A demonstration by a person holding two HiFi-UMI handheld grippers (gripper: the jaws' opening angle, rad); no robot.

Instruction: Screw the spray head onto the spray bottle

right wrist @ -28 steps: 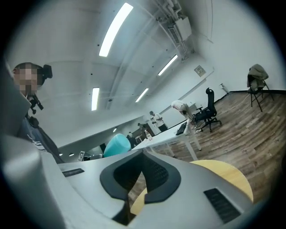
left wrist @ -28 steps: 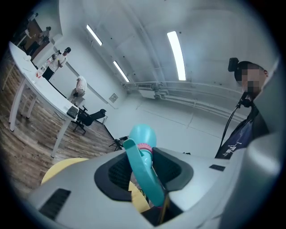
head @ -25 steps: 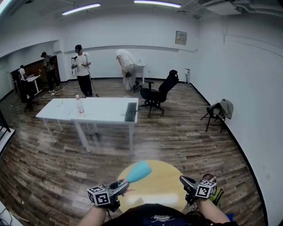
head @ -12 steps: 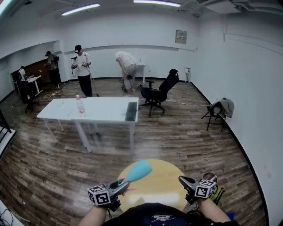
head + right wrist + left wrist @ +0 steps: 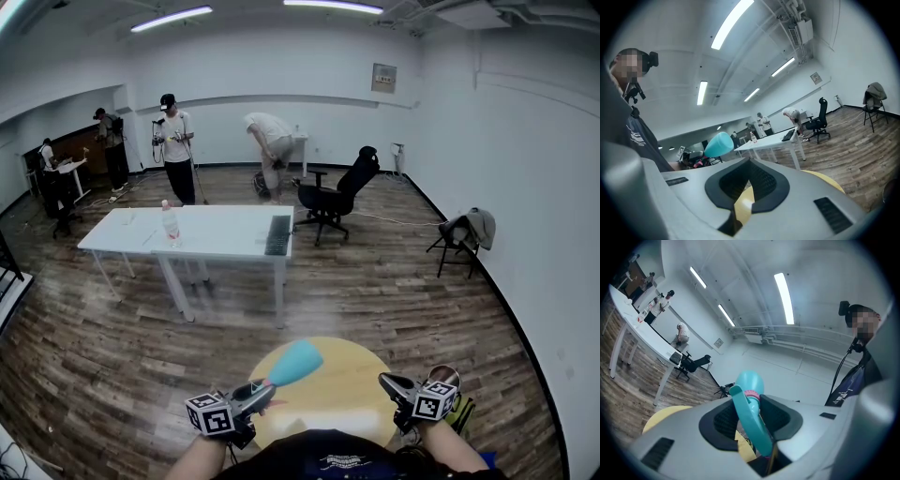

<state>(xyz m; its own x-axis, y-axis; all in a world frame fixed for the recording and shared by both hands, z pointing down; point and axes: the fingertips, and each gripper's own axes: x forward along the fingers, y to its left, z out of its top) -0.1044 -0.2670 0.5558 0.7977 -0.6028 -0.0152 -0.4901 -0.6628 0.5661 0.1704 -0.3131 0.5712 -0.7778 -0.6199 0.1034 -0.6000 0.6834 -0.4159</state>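
My left hand-held gripper [image 5: 262, 394] is pinching the teal spray bottle [image 5: 292, 364] low down by its pink ring. The jaws are partly apart around it, and the bottle slants up and to the right over the near side of the round yellow desk [image 5: 342, 398]. My right hand-held gripper [image 5: 386, 382] is pressed together with nothing in it, level at that desk's right edge and well apart from the bottle. Further back are a long white desk [image 5: 220, 234] and a black office chair [image 5: 337, 197].
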